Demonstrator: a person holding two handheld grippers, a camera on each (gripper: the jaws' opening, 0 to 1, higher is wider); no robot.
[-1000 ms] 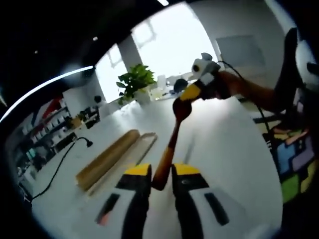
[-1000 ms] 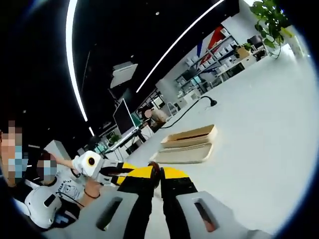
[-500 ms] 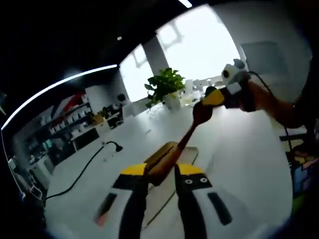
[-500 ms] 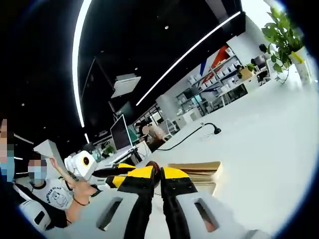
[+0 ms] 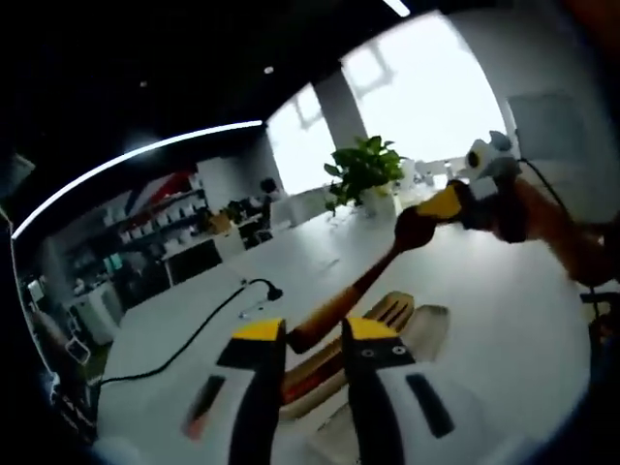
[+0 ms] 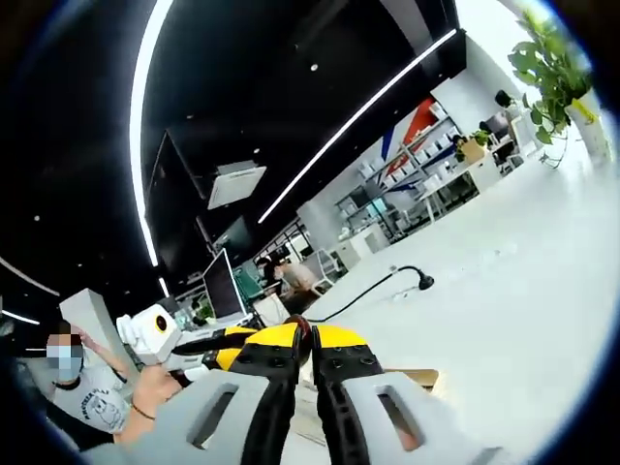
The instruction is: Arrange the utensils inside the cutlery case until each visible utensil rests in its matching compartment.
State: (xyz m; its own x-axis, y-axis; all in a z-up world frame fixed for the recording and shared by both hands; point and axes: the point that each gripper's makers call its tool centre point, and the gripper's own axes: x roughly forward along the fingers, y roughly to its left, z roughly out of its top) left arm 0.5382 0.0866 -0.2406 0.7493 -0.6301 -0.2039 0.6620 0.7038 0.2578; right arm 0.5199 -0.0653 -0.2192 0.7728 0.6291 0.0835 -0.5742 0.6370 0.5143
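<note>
Wooden spoon held in air, long axis running from 7 to 1 o'clock in left gripper view; handle end clenched in left gripper, bowl end gripped by right gripper; cutlery case on white table just below, toward 5 o'clock

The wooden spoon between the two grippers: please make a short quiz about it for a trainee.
1. True or false: the wooden spoon lies flat on the white table.
2. Which part of the spoon is in the left gripper? A) the bowl B) the handle
3. Fill in: the right gripper is shut on the spoon's ____.

Key: 1. false, both grippers hold it in the air above the wooden cutlery case. 2. B. 3. bowl.
</note>
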